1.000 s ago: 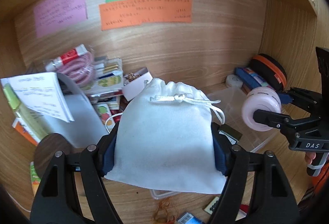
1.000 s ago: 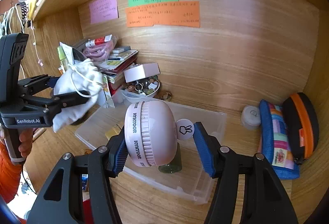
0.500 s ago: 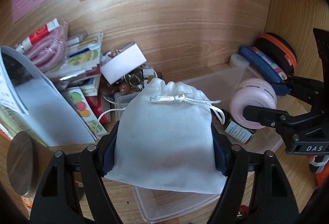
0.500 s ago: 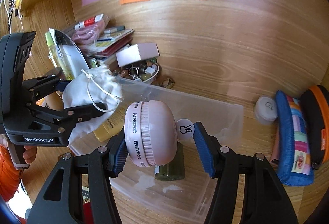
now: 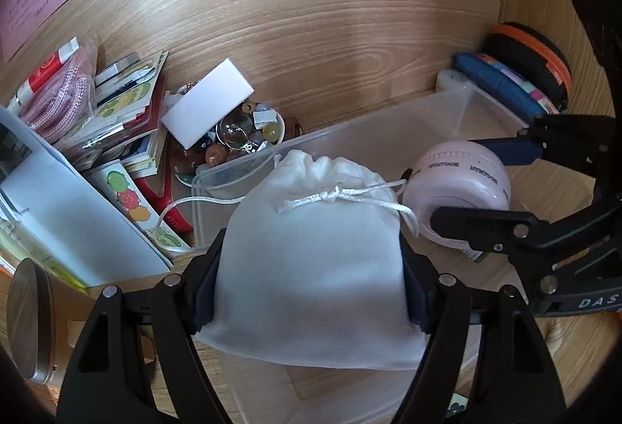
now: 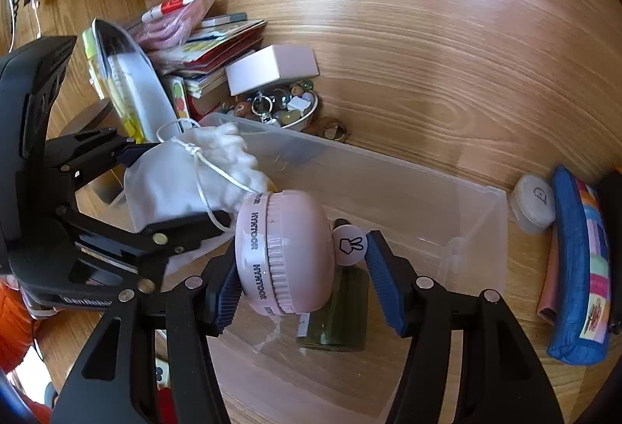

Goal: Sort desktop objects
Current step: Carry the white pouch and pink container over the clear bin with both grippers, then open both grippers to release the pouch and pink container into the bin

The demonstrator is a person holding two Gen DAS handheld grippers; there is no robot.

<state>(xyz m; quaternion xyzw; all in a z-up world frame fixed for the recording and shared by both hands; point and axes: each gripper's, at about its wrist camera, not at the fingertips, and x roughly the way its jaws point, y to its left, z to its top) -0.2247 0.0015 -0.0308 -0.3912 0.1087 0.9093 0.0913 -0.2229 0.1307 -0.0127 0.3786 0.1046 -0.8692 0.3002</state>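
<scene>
The bin (image 6: 458, 214), a clear plastic box on the bench (image 6: 466, 82), lies open below both grippers. It already holds a green bottle (image 6: 334, 323).

The left gripper (image 5: 311, 284) is clenched on the pouch (image 5: 315, 268), a white drawstring bag, above the bin's left end. The right gripper (image 6: 301, 268) is clenched on the fan (image 6: 283, 253), a pink round unit, above the bin's middle, directly over the bottle. The two loads are just beside each other; whether they touch cannot be told.

Probable faults, largest item first:

1. Bin. Its walls are thin and it looks light. A finger catching the near rim on the way down would likely shove or tip it, spilling the bottle.
2. Pouch. It is soft and squeezed at its sides only. It hangs near the left wall; released there, it could drape over the rim and fall outside.
3. Fan. Its rounded, smooth shell is held across its width. Released from height, it would likely strike the bottle and roll.
4. Cord (image 5: 361, 198). The pouch's loose drawstring runs toward the fan and the right gripper's fingers (image 5: 482, 222). If it snags, parting the hands would drag one load out of place.

Release each item low and one at a time.
</scene>
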